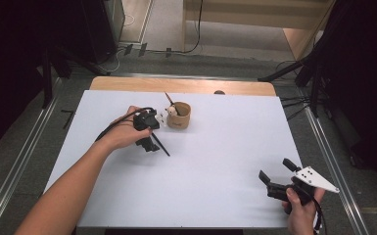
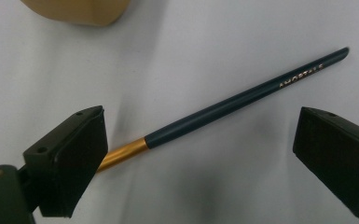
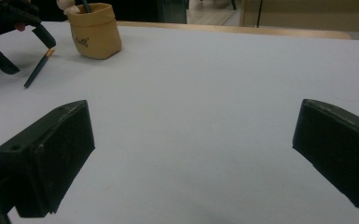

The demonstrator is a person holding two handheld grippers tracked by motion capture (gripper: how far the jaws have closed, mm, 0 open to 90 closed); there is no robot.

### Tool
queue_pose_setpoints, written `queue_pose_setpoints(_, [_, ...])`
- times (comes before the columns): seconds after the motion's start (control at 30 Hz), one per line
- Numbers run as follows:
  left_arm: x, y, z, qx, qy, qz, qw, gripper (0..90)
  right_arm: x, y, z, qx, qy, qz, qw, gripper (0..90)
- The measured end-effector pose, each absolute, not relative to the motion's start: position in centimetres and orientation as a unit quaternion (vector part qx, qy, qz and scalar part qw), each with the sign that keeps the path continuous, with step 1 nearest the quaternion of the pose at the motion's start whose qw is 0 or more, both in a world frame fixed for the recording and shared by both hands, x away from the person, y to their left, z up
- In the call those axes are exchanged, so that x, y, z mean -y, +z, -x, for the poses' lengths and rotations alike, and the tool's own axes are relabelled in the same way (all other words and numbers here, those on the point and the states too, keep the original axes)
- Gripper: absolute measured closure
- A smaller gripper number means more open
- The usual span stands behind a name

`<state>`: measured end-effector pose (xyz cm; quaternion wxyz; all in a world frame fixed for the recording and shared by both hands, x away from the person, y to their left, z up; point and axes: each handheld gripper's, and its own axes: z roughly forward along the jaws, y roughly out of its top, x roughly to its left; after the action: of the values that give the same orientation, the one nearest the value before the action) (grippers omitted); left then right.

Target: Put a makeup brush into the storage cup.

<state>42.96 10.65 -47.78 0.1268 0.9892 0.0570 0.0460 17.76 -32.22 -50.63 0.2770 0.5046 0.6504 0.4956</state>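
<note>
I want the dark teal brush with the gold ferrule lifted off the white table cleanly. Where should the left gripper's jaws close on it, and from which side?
Grip the dark teal brush mid-handle, from straight above. It lies flat and thin, so the open left gripper should straddle it crosswise.

table [image 1: 215, 186] white, under tool | floor [image 1: 24, 127] grey, far around | cables [image 1: 294, 105] black, on floor, well right of tool

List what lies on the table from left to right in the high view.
Left tool over the dark-handled brush → tan holder cup with a brush standing in it → right tool, open, near the table's right edge.
</note>
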Motion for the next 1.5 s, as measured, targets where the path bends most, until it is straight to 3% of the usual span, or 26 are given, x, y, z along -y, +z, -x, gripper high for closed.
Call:
queue_pose_setpoints(0.17, [-10.6, -48.2, -43.3, -0.068, 0.039, -0.988, 0.129, 4.9, 32.3, -50.7, -17.7, -0.650, 0.496, -0.506, 0.277, 0.0])
queue_pose_setpoints(0.47, [-10.3, -47.9, -43.1, -0.087, 0.029, -0.990, 0.110, 13.6, 32.4, -50.7, -17.7, -0.648, 0.495, -0.508, 0.278, 0.0])
queue_pose_setpoints(0.57, [-10.7, -47.8, -43.0, -0.091, 0.023, -0.989, 0.118, 20.1, 32.4, -50.7, -17.7, -0.647, 0.495, -0.509, 0.278, 0.0])
queue_pose_setpoints(0.63, [-10.8, -47.4, -43.1, -0.096, 0.023, -0.988, 0.123, 31.6, 32.4, -50.7, -17.7, -0.647, 0.495, -0.509, 0.278, 0.0])
queue_pose_setpoints(0.7, [-11.0, -47.1, -43.1, -0.110, 0.023, -0.986, 0.123, 64.1, 32.5, -50.7, -17.7, -0.646, 0.496, -0.509, 0.277, 0.0])
queue_pose_setpoints(0.83, [-10.9, -47.0, -42.6, -0.101, 0.021, -0.987, 0.120, 83.4, 32.5, -50.7, -17.7, -0.646, 0.495, -0.510, 0.278, 0.0])
queue_pose_setpoints(1.03, [-10.8, -47.0, -42.1, -0.107, 0.040, -0.987, 0.117, 83.9, 32.3, -50.8, -17.8, -0.648, 0.493, -0.511, 0.275, 0.0])
queue_pose_setpoints(1.5, [-13.7, -46.7, -40.6, -0.153, 0.014, -0.962, 0.226, 83.9, 31.1, -50.6, -18.4, -0.654, 0.491, -0.507, 0.272, 0.0])
